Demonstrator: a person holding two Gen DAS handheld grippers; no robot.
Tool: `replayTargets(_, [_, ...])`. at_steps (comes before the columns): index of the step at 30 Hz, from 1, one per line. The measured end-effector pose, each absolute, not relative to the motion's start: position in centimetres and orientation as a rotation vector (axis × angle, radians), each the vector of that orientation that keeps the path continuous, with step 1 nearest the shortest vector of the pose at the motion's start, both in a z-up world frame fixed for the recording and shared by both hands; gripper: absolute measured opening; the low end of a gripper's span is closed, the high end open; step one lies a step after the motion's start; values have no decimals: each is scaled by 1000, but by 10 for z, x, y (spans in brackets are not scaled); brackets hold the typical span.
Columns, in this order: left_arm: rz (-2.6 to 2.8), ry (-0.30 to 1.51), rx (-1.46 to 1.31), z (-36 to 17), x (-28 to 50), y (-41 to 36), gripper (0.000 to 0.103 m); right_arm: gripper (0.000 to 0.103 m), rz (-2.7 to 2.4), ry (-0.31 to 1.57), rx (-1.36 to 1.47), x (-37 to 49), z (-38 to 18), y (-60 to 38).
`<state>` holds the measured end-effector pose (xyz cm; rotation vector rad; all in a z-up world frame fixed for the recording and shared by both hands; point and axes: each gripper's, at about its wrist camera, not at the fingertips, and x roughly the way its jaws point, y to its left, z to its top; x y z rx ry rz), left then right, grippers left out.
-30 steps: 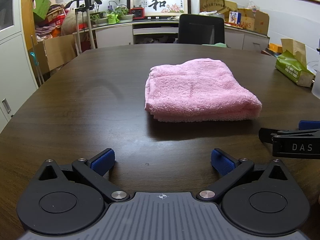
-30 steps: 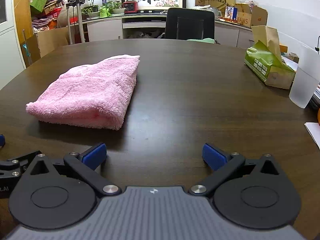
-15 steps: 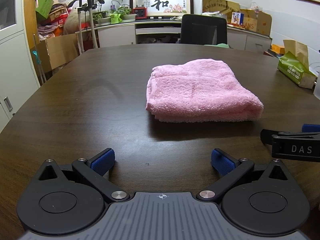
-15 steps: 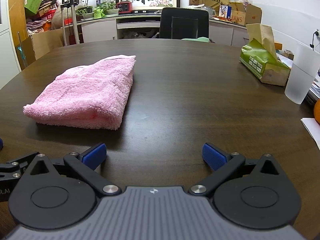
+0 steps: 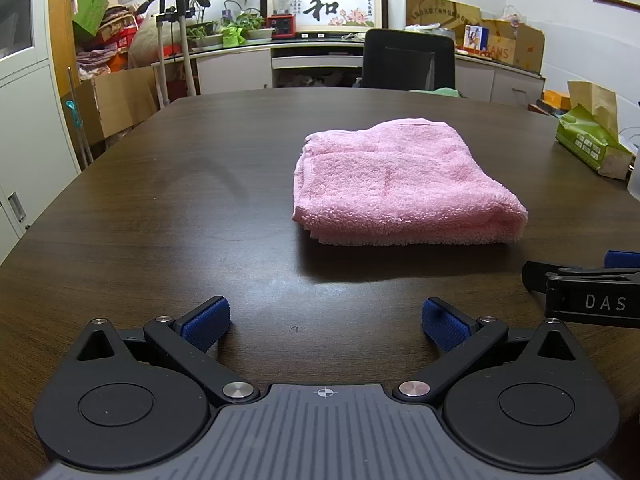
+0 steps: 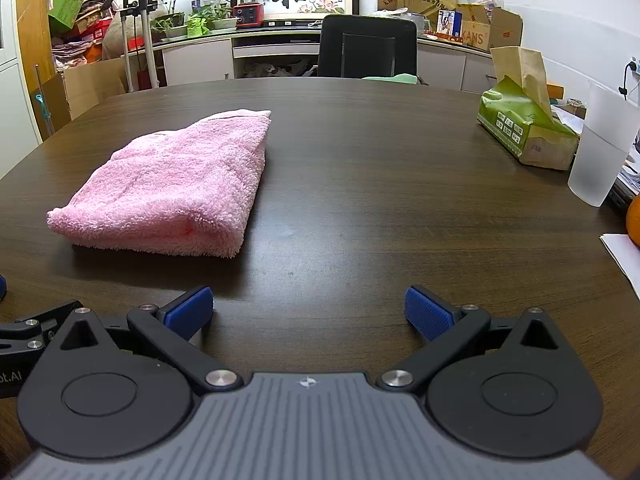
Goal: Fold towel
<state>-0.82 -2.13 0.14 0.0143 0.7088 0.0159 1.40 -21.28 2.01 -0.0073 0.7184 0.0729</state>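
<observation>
A pink towel [image 5: 400, 184] lies folded into a thick rectangle on the dark wooden table [image 5: 180, 208]. In the right wrist view the same towel [image 6: 176, 192] sits ahead to the left. My left gripper [image 5: 325, 322] stands open near the table's front edge, short of the towel, with nothing between its blue pads. My right gripper [image 6: 308, 312] is also open and empty, to the right of the towel's near corner. Part of the right gripper [image 5: 592, 296] shows at the right edge of the left wrist view.
A green tissue box [image 6: 524, 128], a frosted plastic cup [image 6: 604, 148], an orange [image 6: 634, 220] and white paper [image 6: 624, 252] stand along the table's right side. A black office chair [image 6: 368, 46] is at the far edge. Cabinets and cardboard boxes line the walls.
Both grippers have drifted slightly, so the towel shifts a little in each view. The towel itself has not moved, and both grippers stay open.
</observation>
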Motion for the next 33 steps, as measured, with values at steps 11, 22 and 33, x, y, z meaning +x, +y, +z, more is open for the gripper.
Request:
replayTargets(11, [10,709,16,1,-7,-20,103,103,72,718,-7,13,20,-211])
replayTargets(22, [8,709,16,1,-8,-18,103,103,74,718,-7,13,20,-211])
replayTargets(33, [2,706,6,1,-8,-16,103,103,74,718,-7,13,20,-211])
